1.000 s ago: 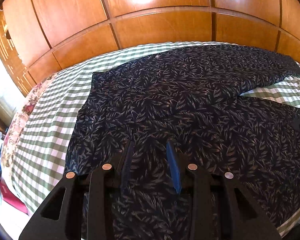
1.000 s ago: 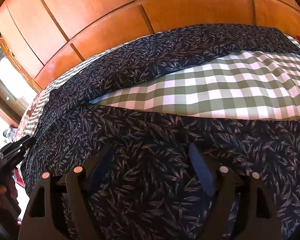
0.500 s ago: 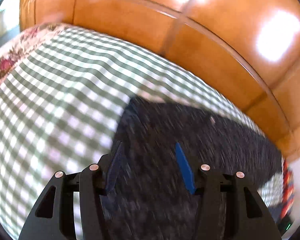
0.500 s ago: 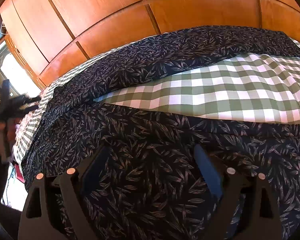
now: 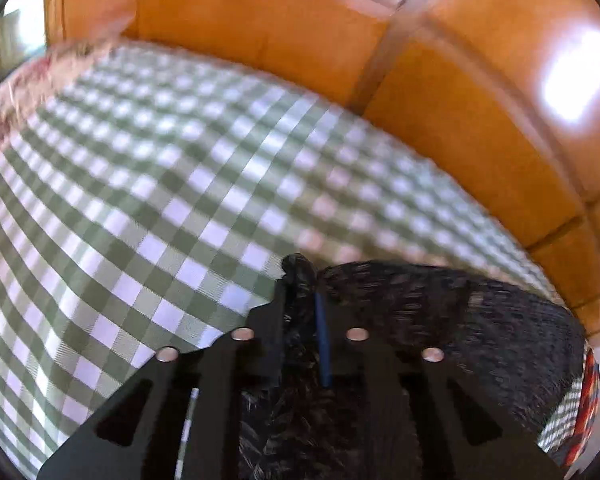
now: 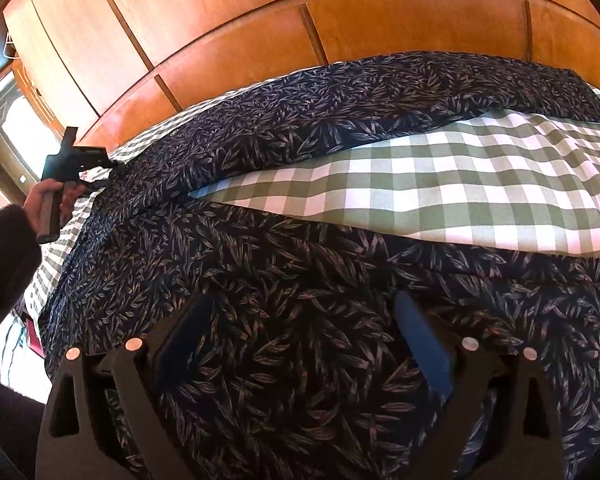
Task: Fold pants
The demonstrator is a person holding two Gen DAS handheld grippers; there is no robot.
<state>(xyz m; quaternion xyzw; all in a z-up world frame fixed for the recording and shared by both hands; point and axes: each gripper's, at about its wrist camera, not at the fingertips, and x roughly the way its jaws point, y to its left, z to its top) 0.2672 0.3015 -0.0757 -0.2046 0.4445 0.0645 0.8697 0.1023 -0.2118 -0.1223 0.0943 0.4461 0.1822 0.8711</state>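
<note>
Dark leaf-print pants (image 6: pixel 300 264) spread on a bed with a green-and-white checked cover (image 6: pixel 440 196), in front of wooden wardrobe panels (image 6: pixel 228 28).

The pants are navy with a dense pattern of pale, narrow leaves; the two legs diverge, leaving a wedge of bare cover between them, and the cloth lies mostly flat with soft wrinkles. The left gripper (image 5: pixel 300 300) has just been closing, and its jaws now pinch a bunched corner of the pants at the garment's far edge; a small knot of cloth protrudes above the fingertips. In the right wrist view a hand (image 6: pixel 50 200) holds that gripper's handle at the same edge. The right gripper (image 6: pixel 300 320) has just been opening; its jaws stand wide over the near leg, with the cloth between the blue pads (image 6: pixel 424 344) but not pressed by them.
</note>
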